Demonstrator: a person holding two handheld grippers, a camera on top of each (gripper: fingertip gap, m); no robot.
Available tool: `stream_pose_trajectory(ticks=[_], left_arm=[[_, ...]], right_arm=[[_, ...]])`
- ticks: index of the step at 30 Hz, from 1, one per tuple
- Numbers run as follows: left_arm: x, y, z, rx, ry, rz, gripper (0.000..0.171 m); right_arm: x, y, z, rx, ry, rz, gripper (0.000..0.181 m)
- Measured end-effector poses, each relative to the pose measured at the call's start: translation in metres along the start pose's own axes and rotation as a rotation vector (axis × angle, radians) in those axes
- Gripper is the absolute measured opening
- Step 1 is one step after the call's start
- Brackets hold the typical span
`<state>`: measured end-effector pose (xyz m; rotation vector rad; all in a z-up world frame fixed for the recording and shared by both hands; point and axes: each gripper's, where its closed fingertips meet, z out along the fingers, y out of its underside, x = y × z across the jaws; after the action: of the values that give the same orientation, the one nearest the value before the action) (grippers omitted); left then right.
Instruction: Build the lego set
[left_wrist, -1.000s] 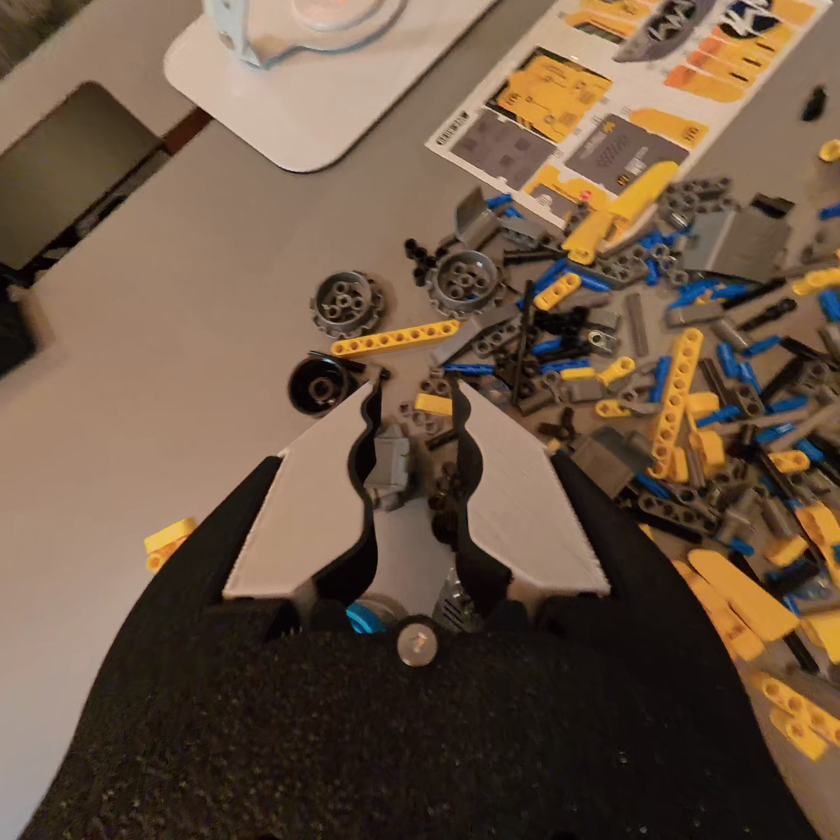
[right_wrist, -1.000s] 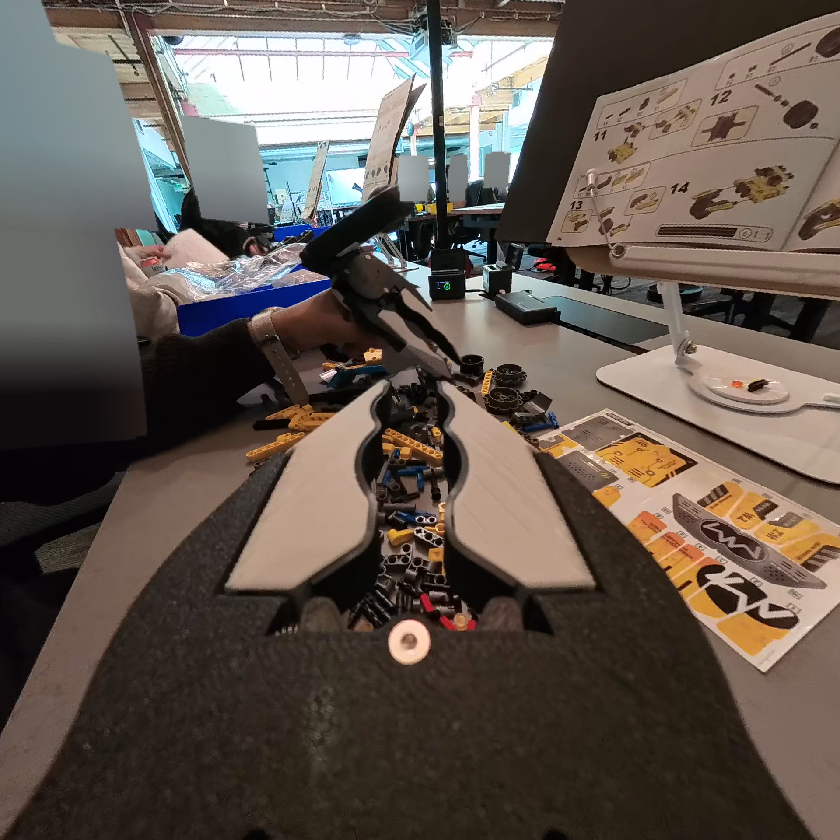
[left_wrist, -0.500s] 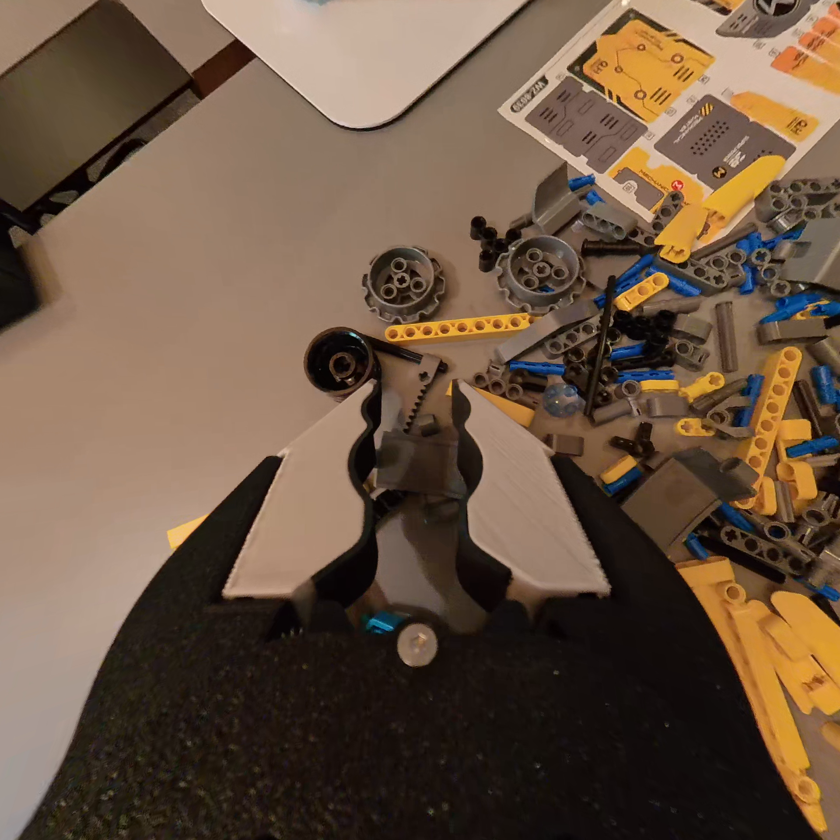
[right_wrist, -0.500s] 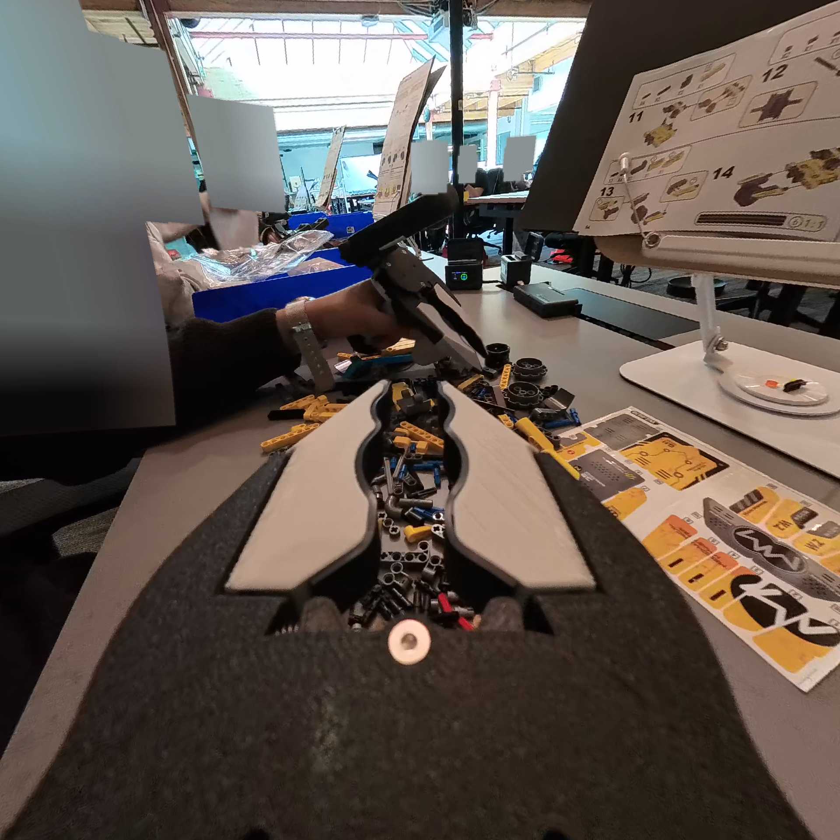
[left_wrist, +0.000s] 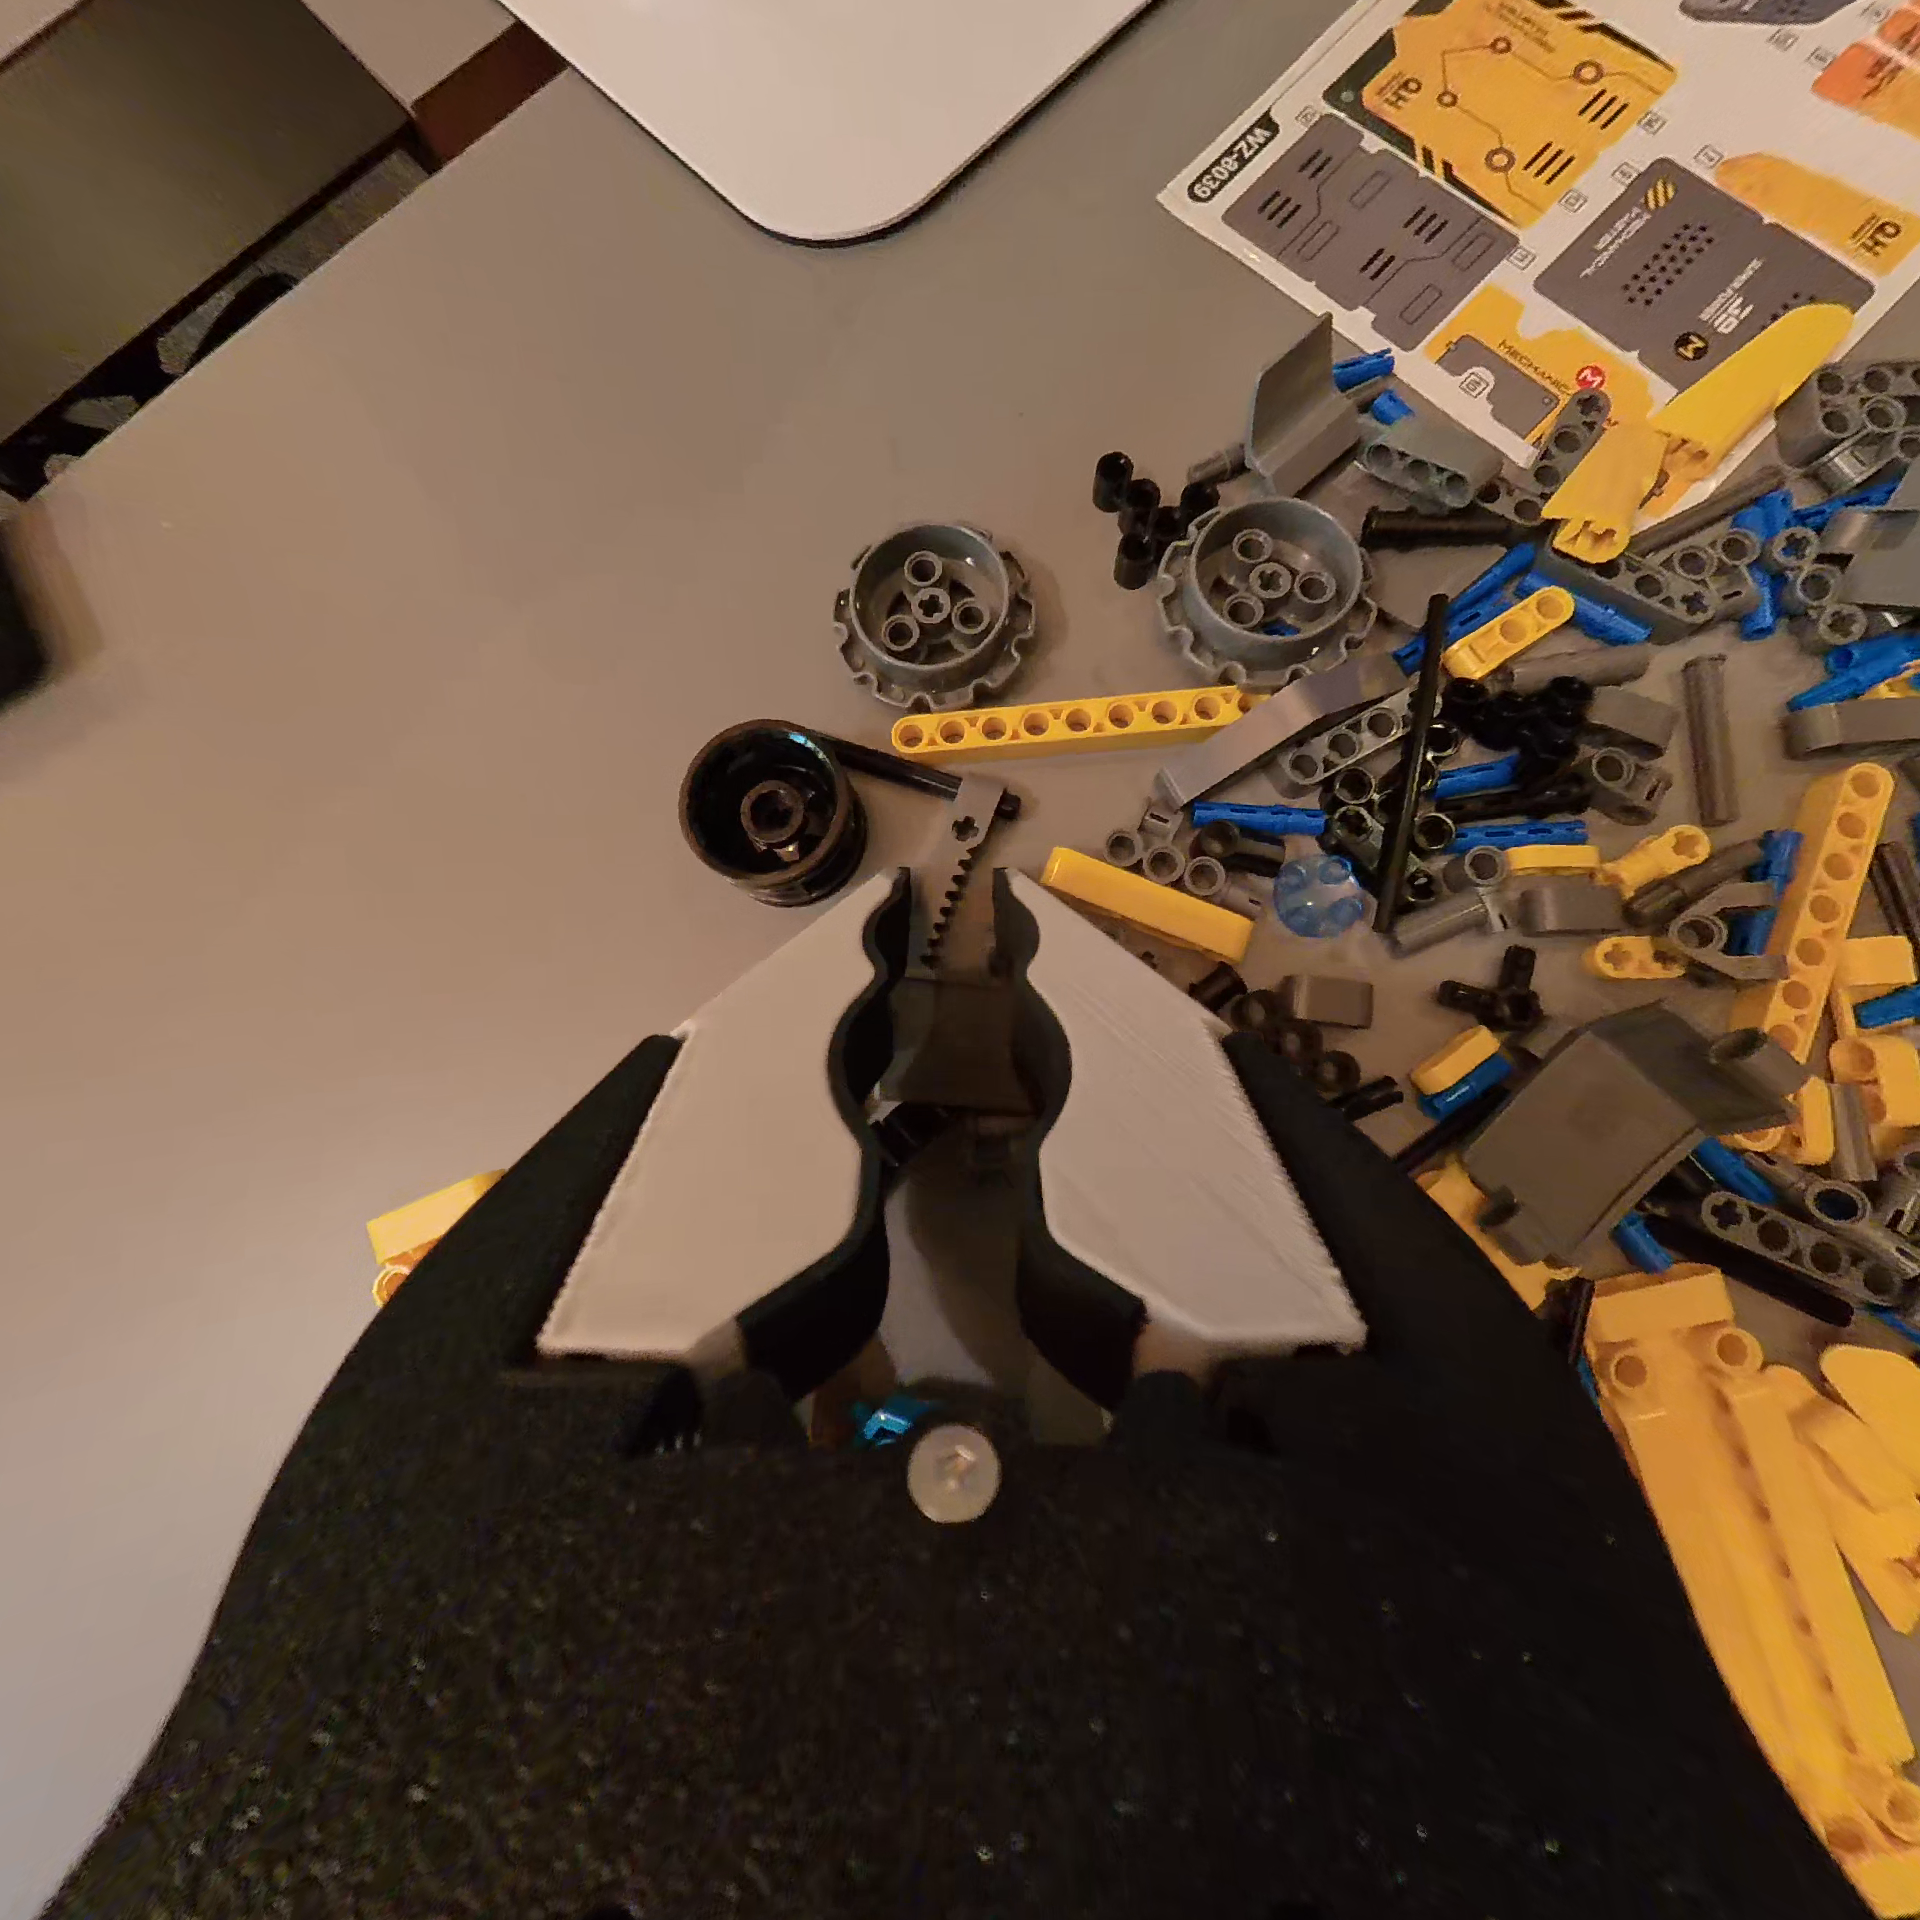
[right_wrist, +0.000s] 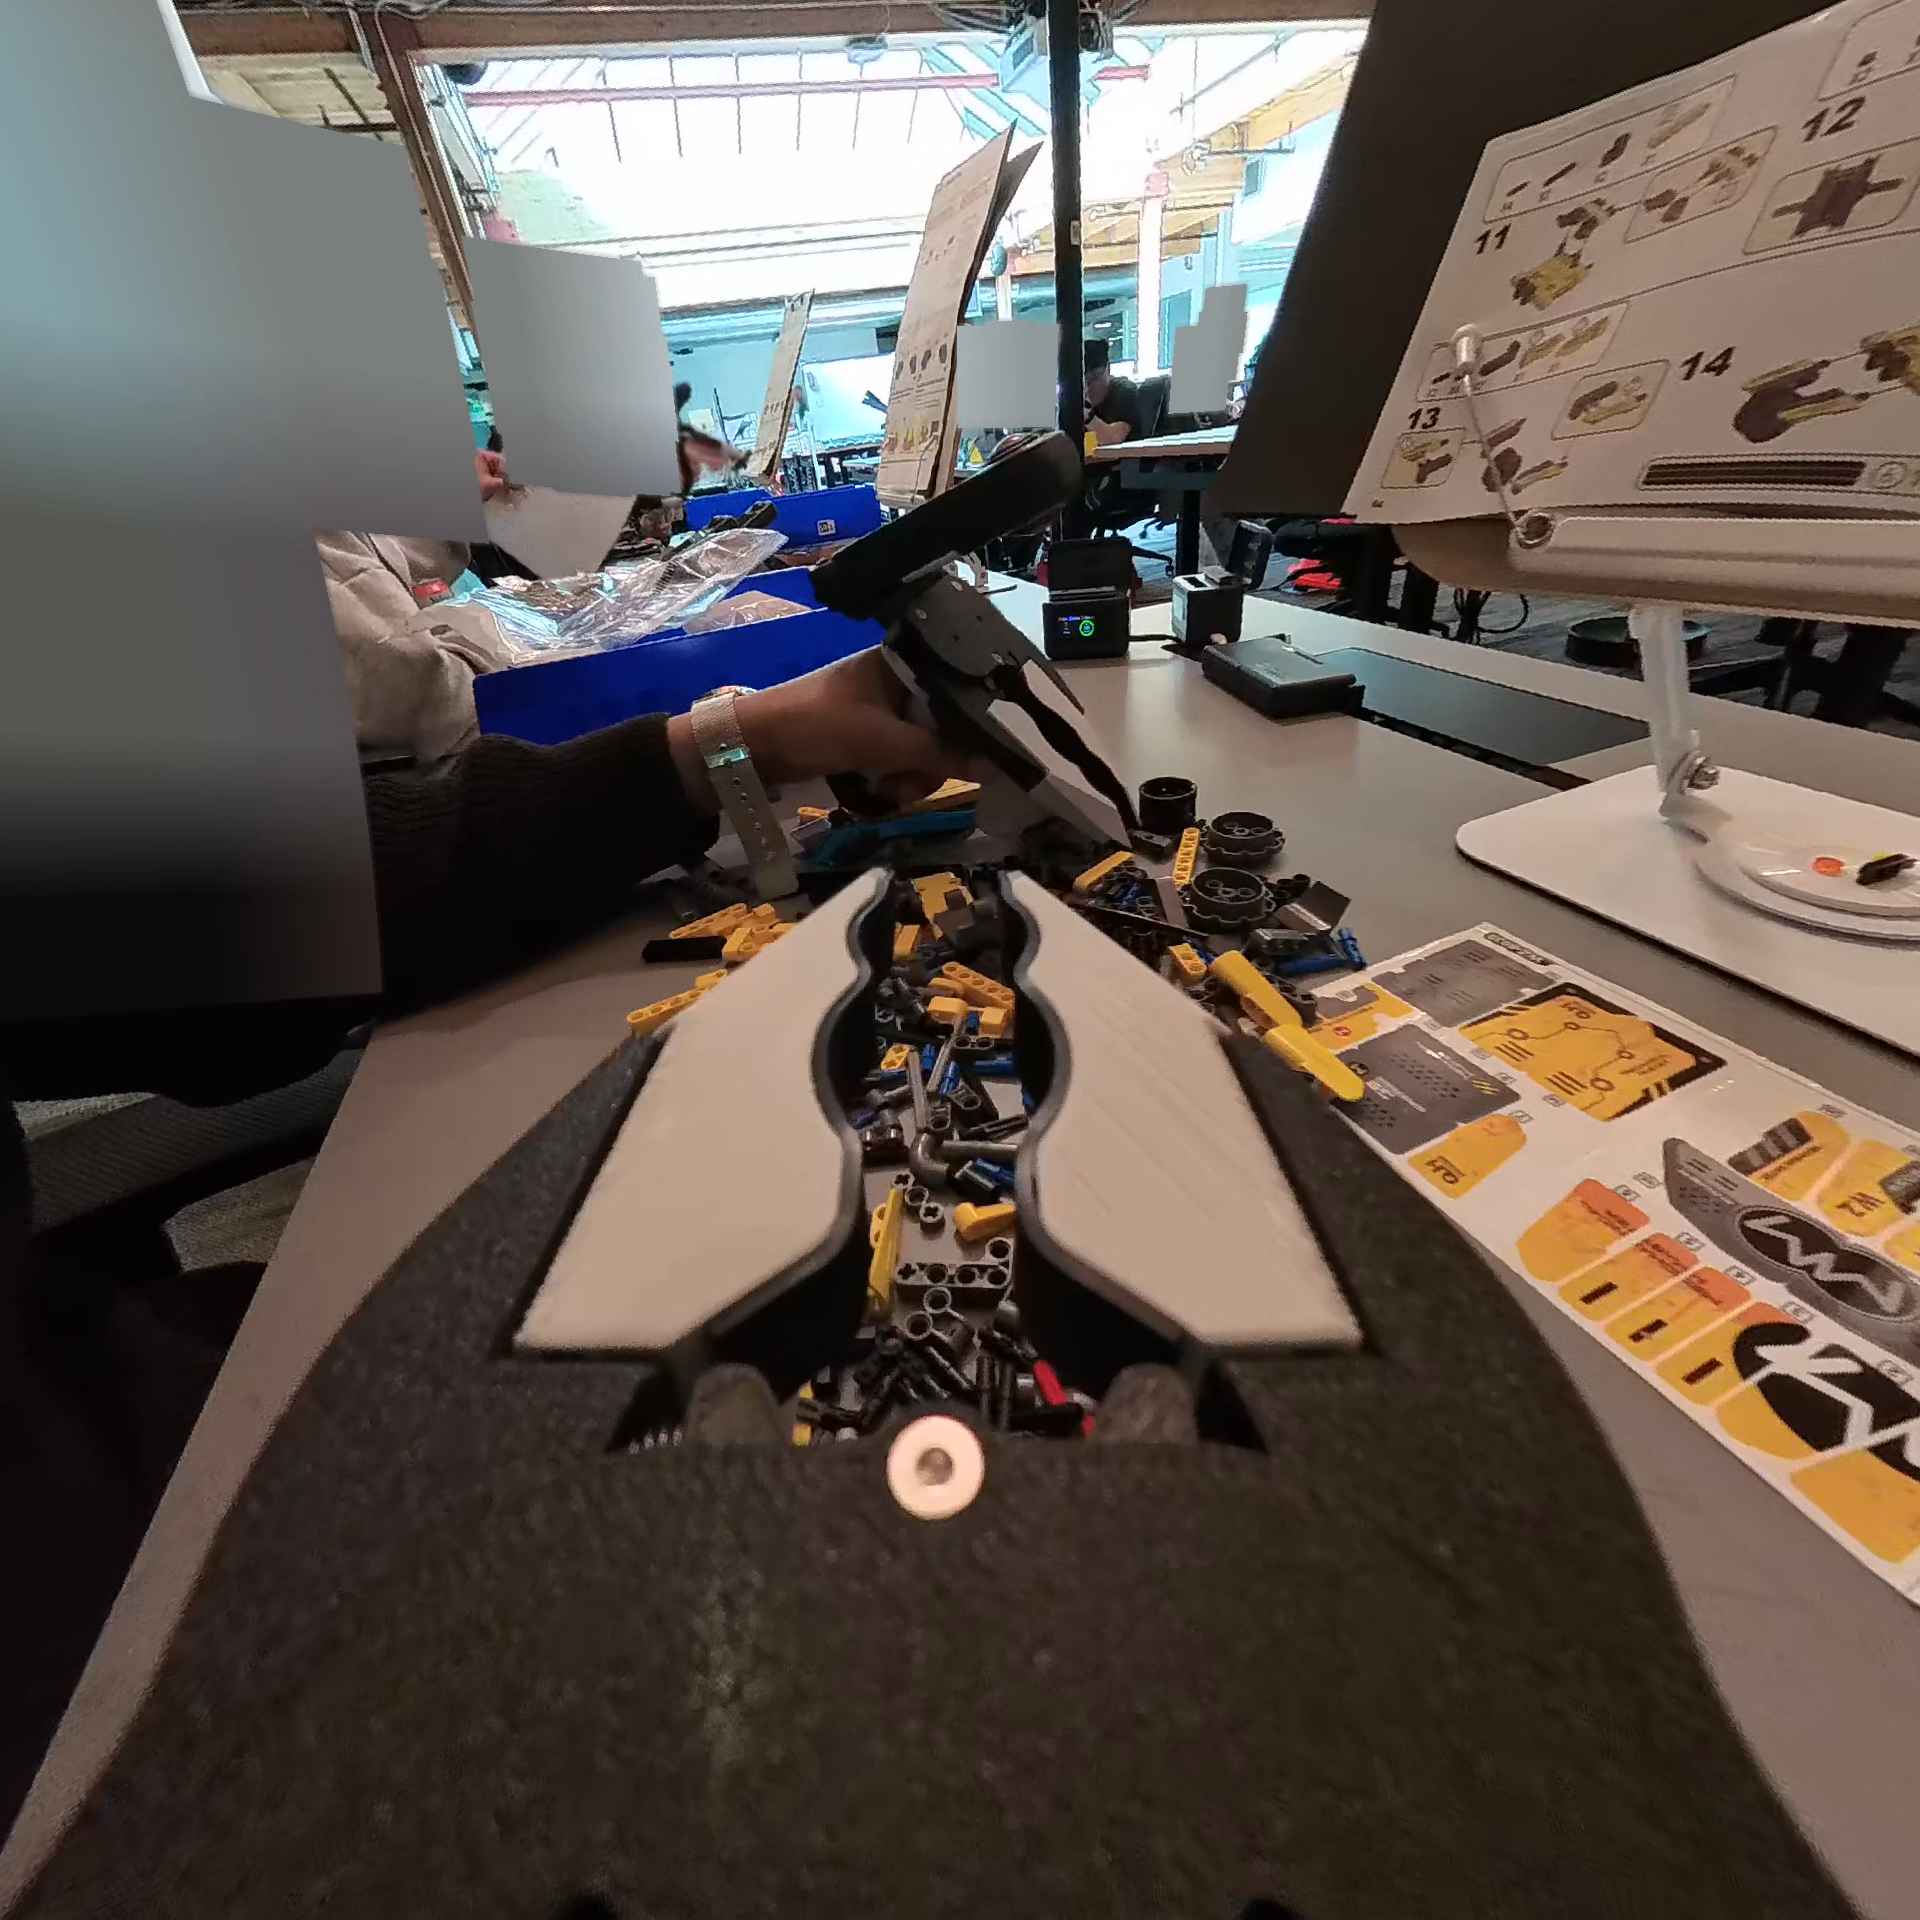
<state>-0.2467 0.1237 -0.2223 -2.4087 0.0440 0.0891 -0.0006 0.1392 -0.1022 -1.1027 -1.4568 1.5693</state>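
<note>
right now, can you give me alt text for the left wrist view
The left gripper has its fingers closed around a grey toothed rack piece on a grey table, beside a black wheel hub. A pile of yellow, blue and grey building pieces spreads to the right.

Open-plan workshop/maker space: exposed timber roof beams (right_wrist: 727, 21) w/ skylights, rows of grey desks (right_wrist: 1299, 748), blue parts bins (right_wrist: 665, 665), instruction sheets on stands (right_wrist: 1704, 270), loose building-kit pieces (left_wrist: 1558, 790) spread over desk, other people seated further back.

left tool (left_wrist: 951, 883) clamped; right tool (right_wrist: 945, 883) parted
</note>
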Motion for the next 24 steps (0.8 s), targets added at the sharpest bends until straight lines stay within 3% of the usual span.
stream_pose_trajectory(ticks=[3,7,13,19,24], left_arm=[[0.003,-0.008,-0.006,0.031,-0.018,0.049,0.006],[0.024,-0.048,-0.042,0.229,-0.033,0.177,0.006],[0.132,-0.077,-0.069,0.358,0.128,0.455,0.006],[0.26,-0.062,-0.068,0.319,0.283,0.725,0.006],[0.307,-0.042,-0.058,0.257,0.314,0.719,0.006]], right_arm=[[-0.001,0.002,0.001,-0.009,0.002,-0.013,0.019],[0.001,0.0,-0.001,-0.003,0.009,-0.014,0.019],[0.025,-0.009,-0.011,0.025,0.099,0.005,0.018],[0.064,-0.019,-0.033,0.067,0.276,0.023,0.019],[0.063,-0.014,-0.03,0.036,0.275,0.004,0.019]])
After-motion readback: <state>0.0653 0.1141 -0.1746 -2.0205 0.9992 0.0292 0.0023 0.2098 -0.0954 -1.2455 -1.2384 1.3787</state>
